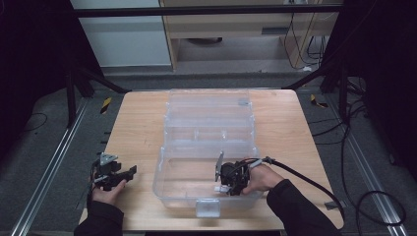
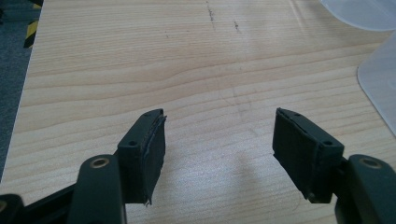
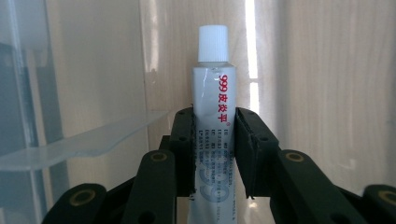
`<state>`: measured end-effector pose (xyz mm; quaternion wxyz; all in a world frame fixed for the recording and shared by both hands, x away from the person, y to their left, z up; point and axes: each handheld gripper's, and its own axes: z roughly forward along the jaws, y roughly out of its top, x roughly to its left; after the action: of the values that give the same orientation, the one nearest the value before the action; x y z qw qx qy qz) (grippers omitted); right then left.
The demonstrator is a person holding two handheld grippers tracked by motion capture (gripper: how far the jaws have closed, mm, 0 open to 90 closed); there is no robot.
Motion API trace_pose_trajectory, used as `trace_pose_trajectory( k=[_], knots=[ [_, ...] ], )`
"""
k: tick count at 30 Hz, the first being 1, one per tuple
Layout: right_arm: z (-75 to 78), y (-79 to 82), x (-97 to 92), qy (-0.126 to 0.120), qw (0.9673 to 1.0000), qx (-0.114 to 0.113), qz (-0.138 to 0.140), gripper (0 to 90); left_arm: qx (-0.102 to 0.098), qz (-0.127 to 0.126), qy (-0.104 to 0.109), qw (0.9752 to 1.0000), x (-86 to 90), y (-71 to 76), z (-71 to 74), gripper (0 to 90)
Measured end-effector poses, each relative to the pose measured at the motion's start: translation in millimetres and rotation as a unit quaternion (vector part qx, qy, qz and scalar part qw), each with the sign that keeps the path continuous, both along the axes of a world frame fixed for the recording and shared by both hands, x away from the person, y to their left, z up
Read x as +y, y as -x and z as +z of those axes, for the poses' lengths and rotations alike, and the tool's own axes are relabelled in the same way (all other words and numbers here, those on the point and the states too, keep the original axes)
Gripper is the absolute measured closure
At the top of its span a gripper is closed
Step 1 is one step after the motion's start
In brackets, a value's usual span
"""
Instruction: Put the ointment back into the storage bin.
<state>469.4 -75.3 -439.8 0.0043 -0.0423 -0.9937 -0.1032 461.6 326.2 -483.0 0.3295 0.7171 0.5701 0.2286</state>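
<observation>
A person's right gripper (image 1: 227,186) holds a small white ointment tube (image 3: 213,135) inside the near compartment of a clear plastic organiser box (image 1: 167,169) on a light wooden table (image 1: 137,132), its two black jaws clamped on the tube's flat sides at about mid-length. In the right gripper view the tube runs straight out along the jaws, long axis in line with them, white screw cap (image 3: 213,43) leading and the crimped end hidden back between the linkages; the box's pale floor lies just beyond the cap and a clear divider wall (image 3: 84,140) crosses to the left of the tube. Red print on the tube reads "999" followed by Chinese characters, with a larger pale "999" lower down and lines of small type too fine to make out. In the high view the gripper sits toward the box's near right corner, angled downward, the tube's white tip just showing below it; whether the cap touches the floor of the box cannot be told. The likely next move, setting the tube down in that compartment, turns on that small gap and on laying the tube flat before letting go. The left gripper (image 1: 118,176) rests on the table well to the left of the box, jaws standing wide apart with nothing between them, bare wood grain ahead, so the right hand is plainly nearer the work.
</observation>
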Motion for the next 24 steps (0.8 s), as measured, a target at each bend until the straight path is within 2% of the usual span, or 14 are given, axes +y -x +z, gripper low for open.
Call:
trace_pose_trajectory(
  k=[8, 24],
  knots=[
    [-6.8, -0.3, 2.4, 0.009, 0.9999, 0.004, -0.002, 69.2, 0.000, 0.000, 0.000, 1.0000, 0.1, 0.0, -0.1, 34.5],
    [-10.3, -0.1, 2.2, 0.028, 0.9995, 0.014, -0.001, 69.0, 0.000, -0.001, 0.000, 1.0000, -0.1, -0.1, -0.2, 34.6]
  ],
)
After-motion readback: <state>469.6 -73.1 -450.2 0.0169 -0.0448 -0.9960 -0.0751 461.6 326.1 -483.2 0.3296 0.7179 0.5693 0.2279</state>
